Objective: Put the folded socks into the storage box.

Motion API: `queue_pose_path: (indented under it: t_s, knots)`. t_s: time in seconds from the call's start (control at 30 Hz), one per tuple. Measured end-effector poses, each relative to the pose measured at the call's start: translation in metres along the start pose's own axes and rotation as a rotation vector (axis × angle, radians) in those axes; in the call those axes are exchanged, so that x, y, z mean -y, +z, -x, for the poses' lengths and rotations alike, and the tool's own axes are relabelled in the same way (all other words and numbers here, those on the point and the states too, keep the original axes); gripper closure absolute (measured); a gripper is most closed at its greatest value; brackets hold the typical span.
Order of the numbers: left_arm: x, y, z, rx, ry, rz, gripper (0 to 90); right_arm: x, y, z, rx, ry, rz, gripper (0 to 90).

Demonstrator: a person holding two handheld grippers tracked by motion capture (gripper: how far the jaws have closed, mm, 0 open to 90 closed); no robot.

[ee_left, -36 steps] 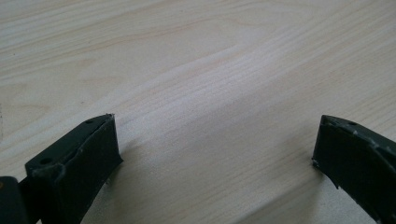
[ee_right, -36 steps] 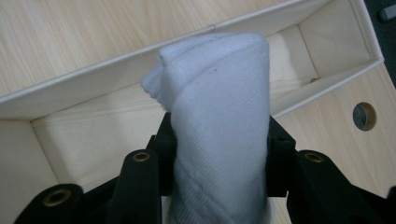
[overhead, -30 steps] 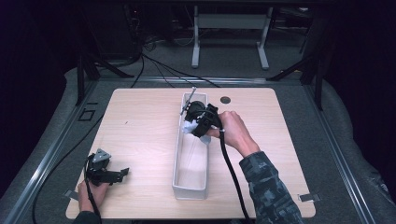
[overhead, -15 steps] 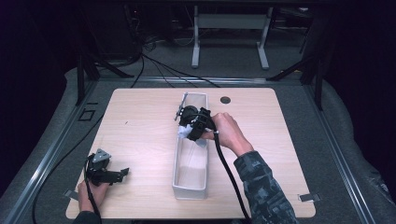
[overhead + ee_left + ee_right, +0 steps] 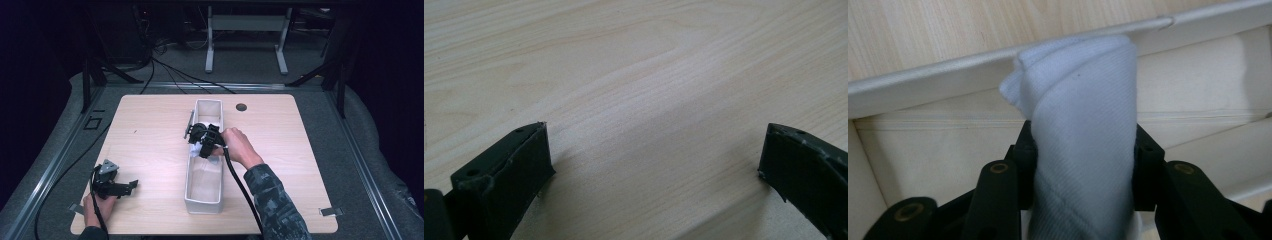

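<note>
Here, right claw (image 5: 1083, 165) clamped on plain unlabelled white cloth (image 5: 1083, 125) inside long bin (image 5: 192, 200), left claw (image 5: 654, 165) wide open, empty

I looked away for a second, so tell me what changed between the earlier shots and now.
The right gripper, shut on the rolled white cloth, has come down into the long white bin and back toward the person. The left gripper stayed resting open on the table; the bin did not move.

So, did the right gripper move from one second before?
Yes. In the high view the right gripper, shut on a white cloth, came toward the near end of the long white bin and sank deeper between its walls.
</note>
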State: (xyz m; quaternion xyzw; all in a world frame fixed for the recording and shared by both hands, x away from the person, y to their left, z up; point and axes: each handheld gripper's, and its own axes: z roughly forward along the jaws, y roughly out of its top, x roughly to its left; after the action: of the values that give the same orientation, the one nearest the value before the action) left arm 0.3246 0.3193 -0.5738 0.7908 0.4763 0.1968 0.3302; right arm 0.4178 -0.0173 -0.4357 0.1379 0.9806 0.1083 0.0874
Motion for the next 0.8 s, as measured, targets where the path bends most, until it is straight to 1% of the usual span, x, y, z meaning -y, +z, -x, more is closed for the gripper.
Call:
queue_pose_path:
  t_s: [0.03,0.07,0.1,0.13,0.27,0.33,0.37,0.47,0.5,0.53,0.57,0.6,0.7,0.73,0.77,0.8]
  knots:
    - [0.000,0.000,0.000,0.000,0.000,0.000,0.1,0.000,0.000,0.000,0.000,0.000,0.000,59.2]
    - [0.000,0.000,0.000,0.000,0.000,0.000,0.1,0.001,0.004,0.000,-0.006,0.004,-0.003,59.1]
    - [0.000,0.000,0.000,0.001,0.001,0.000,0.1,0.003,0.013,0.001,-0.008,0.002,-0.029,59.0]
    - [0.000,0.000,0.000,0.001,0.001,0.000,0.1,0.003,0.013,0.001,-0.008,0.002,-0.029,59.0]
    - [0.000,0.000,0.000,0.001,0.001,0.000,0.1,0.004,0.026,0.000,-0.019,-0.004,-0.052,58.8]
    - [0.000,0.000,0.000,0.001,0.001,0.000,0.1,0.004,0.034,-0.001,-0.026,-0.009,-0.053,58.5]
    - [0.000,0.000,0.000,0.001,0.001,0.000,0.1,0.004,0.034,-0.001,-0.026,-0.009,-0.053,58.5]
    - [0.000,0.000,0.000,0.001,0.001,0.000,0.1,0.006,0.044,-0.001,-0.034,-0.012,-0.067,57.0]
    - [0.000,0.000,0.000,0.001,0.001,0.000,0.1,0.006,0.044,-0.001,-0.034,-0.012,-0.067,57.0]
    - [0.000,0.000,0.000,0.001,0.001,0.000,0.1,0.007,0.048,-0.001,-0.041,-0.010,-0.070,53.0]
    - [0.000,0.000,0.000,0.001,0.001,0.000,0.1,0.007,0.048,-0.001,-0.041,-0.010,-0.070,53.0]
    - [0.000,0.000,0.000,0.001,0.001,0.000,0.1,0.007,0.049,-0.001,-0.044,-0.008,-0.071,49.2]
    - [0.000,0.000,0.000,0.001,0.001,0.000,0.1,0.008,0.049,-0.001,-0.056,0.000,-0.068,31.8]
    - [0.000,0.000,0.000,0.001,0.001,0.000,0.1,0.009,0.044,-0.002,-0.065,0.004,-0.045,25.4]
    - [0.000,0.000,0.000,0.001,0.001,0.000,0.1,0.009,0.044,-0.002,-0.065,0.004,-0.045,25.4]
    - [0.000,0.000,0.000,0.001,0.001,0.000,0.1,0.011,0.039,-0.002,-0.083,0.007,-0.026,24.6]
